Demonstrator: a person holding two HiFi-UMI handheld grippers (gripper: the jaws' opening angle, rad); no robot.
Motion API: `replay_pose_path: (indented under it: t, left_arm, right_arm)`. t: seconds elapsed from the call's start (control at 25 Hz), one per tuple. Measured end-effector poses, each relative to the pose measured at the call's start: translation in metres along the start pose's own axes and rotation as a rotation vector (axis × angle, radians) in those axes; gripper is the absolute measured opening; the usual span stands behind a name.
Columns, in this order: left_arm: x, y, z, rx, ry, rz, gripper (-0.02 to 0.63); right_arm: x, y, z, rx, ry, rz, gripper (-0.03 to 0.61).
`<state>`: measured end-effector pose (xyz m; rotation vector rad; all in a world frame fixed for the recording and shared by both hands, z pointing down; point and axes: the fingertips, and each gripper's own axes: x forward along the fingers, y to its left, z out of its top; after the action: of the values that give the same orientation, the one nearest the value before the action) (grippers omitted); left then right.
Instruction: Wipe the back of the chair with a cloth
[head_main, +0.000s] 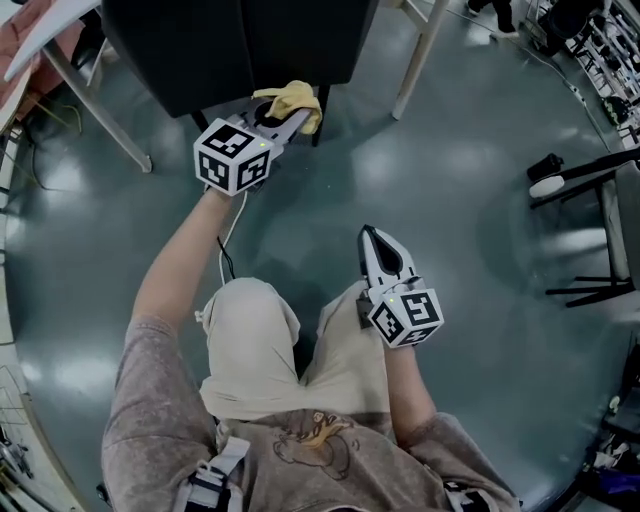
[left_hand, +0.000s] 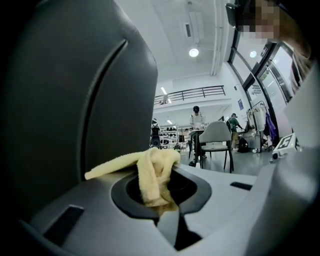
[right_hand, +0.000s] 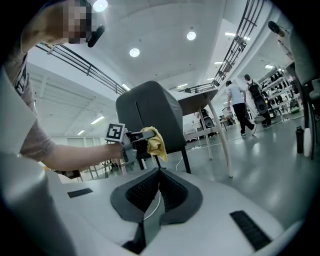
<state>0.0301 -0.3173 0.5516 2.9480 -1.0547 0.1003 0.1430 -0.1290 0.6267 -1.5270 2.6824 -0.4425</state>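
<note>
A dark chair back fills the top of the head view, and it also shows as a grey slab at the left of the left gripper view and further off in the right gripper view. My left gripper is shut on a yellow cloth right at the lower edge of the chair back. My right gripper hangs low above my right thigh, shut, with nothing between its jaws.
White table legs stand on either side of the chair. A black stand sits at the right on the grey floor. Another chair and people stand far off in the hall.
</note>
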Motion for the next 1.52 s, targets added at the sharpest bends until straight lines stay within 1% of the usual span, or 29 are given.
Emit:
replay_pose_path:
  t: [0.2, 0.28, 0.4, 0.48, 0.72, 0.84, 1.0, 1.12, 1.2, 1.28, 1.36, 1.52]
  left_arm:
    - [-0.073, 0.018, -0.006, -0.024, 0.015, 0.105, 0.066]
    - [-0.102, 0.021, -0.009, -0.046, 0.019, 0.145, 0.066]
    - [-0.134, 0.019, -0.013, -0.075, 0.017, 0.190, 0.066]
    - [-0.149, 0.012, -0.015, -0.078, 0.018, 0.213, 0.066]
    - [-0.180, -0.018, -0.013, -0.071, 0.015, 0.300, 0.066]
    - [-0.194, -0.032, -0.014, -0.093, -0.004, 0.327, 0.066]
    - [-0.205, -0.036, -0.025, -0.098, 0.025, 0.336, 0.066]
    - [-0.205, -0.027, -0.021, -0.105, 0.029, 0.327, 0.066]
    - [-0.204, -0.023, -0.007, -0.114, 0.042, 0.307, 0.066]
    - [-0.204, -0.018, 0.020, -0.135, 0.054, 0.279, 0.066]
    - [-0.208, -0.014, 0.058, -0.150, 0.063, 0.264, 0.066]
    - [-0.224, -0.003, 0.146, -0.177, 0.090, 0.258, 0.066]
  right_arm:
    - [0.003, 0.004, 0.004, -0.002, 0.000, 0.028, 0.021]
    - [0.004, 0.007, 0.005, -0.005, 0.003, 0.040, 0.021]
    - [0.007, 0.008, 0.006, -0.006, 0.003, 0.052, 0.021]
    - [0.007, 0.008, 0.005, -0.005, 0.004, 0.056, 0.021]
    - [0.015, 0.007, 0.002, 0.000, 0.017, 0.059, 0.021]
    - [0.021, 0.008, -0.004, 0.005, 0.030, 0.059, 0.021]
    - [0.035, 0.010, -0.007, 0.002, 0.035, 0.063, 0.021]
    - [0.049, 0.014, 0.003, -0.001, 0.031, 0.070, 0.021]
    - [0.061, 0.030, 0.018, -0.011, 0.054, 0.100, 0.021]
    - [0.072, 0.049, 0.045, -0.026, 0.085, 0.131, 0.021]
    - [0.080, 0.072, 0.082, -0.036, 0.103, 0.157, 0.021]
    - [0.084, 0.116, 0.171, -0.031, 0.119, 0.196, 0.021]
